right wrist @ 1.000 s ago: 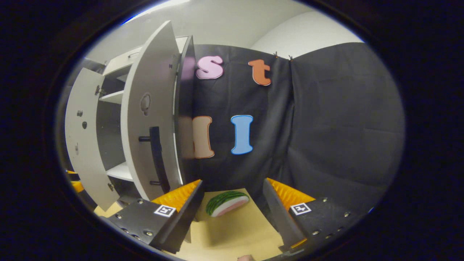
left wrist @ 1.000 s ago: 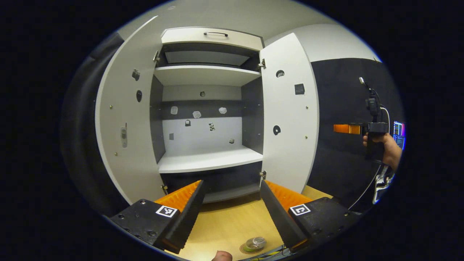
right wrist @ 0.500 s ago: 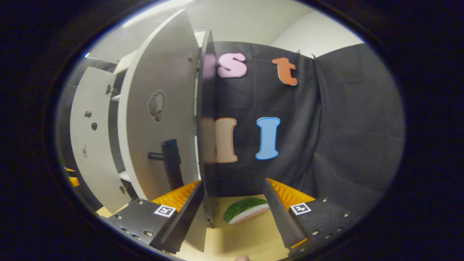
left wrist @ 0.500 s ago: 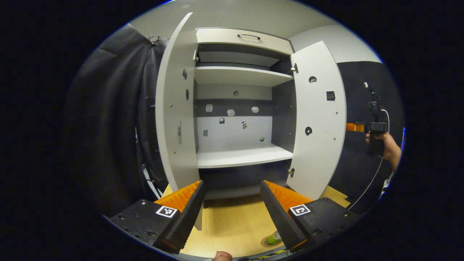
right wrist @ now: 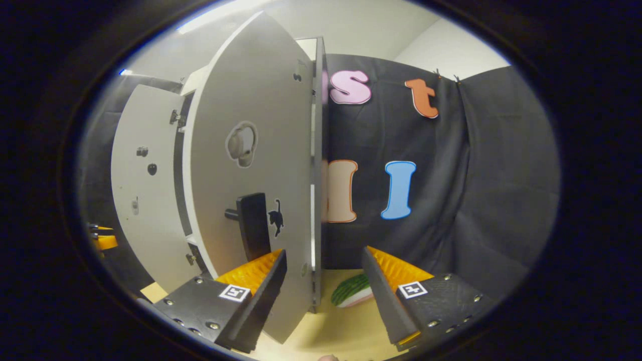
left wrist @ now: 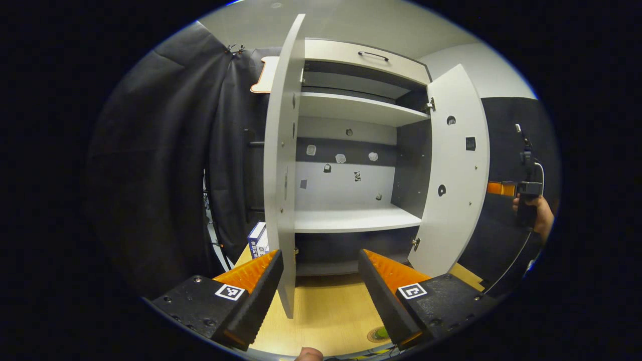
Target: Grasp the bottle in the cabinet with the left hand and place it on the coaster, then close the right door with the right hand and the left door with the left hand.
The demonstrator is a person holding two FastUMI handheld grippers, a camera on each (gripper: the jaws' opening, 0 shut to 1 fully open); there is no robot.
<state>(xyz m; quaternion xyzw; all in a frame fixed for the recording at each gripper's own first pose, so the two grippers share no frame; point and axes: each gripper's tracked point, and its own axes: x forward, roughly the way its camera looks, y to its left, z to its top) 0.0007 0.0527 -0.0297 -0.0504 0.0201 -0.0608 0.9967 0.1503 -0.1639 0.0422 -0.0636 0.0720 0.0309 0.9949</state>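
Low at the frame's bottom, green bottle on coaster on the bench, left hand-held gripper wide open before open cabinet, right hand-held gripper wide open astride right door edge.

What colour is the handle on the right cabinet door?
Black. The handle stands out against the pale grey right door, best seen in the right gripper view.
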